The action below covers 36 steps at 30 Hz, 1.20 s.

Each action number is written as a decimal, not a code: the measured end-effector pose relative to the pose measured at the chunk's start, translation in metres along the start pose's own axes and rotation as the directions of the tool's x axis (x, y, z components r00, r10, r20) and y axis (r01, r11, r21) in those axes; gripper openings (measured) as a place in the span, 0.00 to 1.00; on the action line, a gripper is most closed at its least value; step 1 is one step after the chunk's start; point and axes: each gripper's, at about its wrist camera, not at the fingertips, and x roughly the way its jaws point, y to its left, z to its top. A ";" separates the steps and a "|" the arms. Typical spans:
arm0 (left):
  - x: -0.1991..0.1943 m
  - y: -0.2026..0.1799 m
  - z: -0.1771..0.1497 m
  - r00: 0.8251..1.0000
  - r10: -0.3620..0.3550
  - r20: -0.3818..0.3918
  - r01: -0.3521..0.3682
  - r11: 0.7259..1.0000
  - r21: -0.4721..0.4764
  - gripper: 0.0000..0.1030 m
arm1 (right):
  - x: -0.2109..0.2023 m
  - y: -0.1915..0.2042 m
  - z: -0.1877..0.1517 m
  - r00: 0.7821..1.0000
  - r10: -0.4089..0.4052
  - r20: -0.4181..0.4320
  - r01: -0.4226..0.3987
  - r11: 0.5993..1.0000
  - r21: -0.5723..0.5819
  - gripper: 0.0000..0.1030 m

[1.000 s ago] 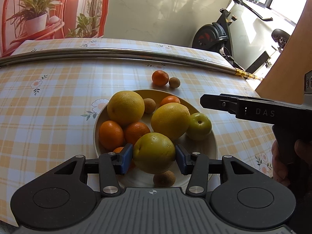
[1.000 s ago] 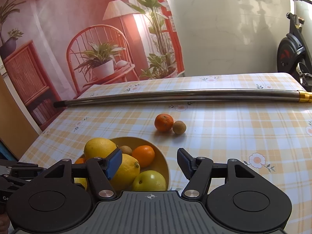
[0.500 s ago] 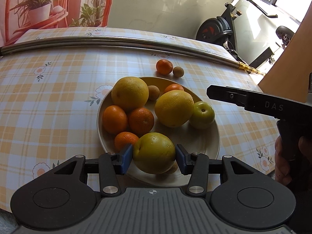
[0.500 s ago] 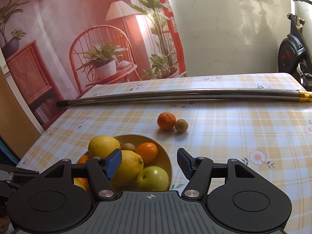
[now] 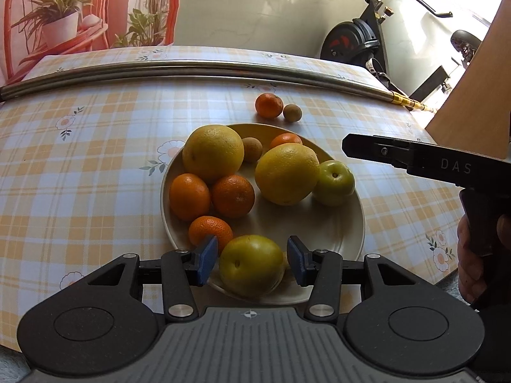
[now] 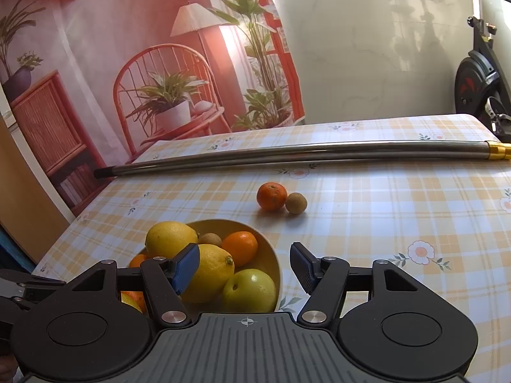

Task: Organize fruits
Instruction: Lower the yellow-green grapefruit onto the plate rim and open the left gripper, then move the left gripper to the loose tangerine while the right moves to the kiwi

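Bowl [image 5: 354, 223] holds perhaps ten fruits; two on tablecloth [image 5: 80, 172]; left tool [image 5: 252, 257], right tool [image 6: 244, 269] apart

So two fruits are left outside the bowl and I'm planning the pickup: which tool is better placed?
Probably right. The right tool is open, empty and faces the tangerine; the left tool straddles a green fruit.

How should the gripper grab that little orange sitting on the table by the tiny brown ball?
Grip the mandarin across its round middle, coming from above with the right hand-held gripper. Set the fingers front and back, because the small brown fruit touches its right side.
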 end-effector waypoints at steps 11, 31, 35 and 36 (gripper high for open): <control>-0.008 0.006 0.002 0.999 0.003 0.051 -0.001 0.999 -0.040 0.49 | -0.001 -0.002 -0.001 1.000 -0.004 0.000 0.004 1.000 0.009 0.58; -0.033 0.035 0.052 0.969 0.118 0.218 -0.104 0.992 -0.071 0.49 | -0.001 -0.007 0.001 1.000 -0.018 0.008 0.018 1.000 0.022 0.58; -0.042 0.042 0.068 0.954 0.149 0.259 -0.135 0.988 -0.069 0.49 | -0.002 -0.012 0.004 0.999 -0.030 0.018 0.030 0.999 0.027 0.58; -0.044 0.044 0.072 0.951 0.156 0.268 -0.143 0.987 -0.069 0.49 | -0.002 -0.013 0.005 0.999 -0.033 0.020 0.033 0.999 0.028 0.58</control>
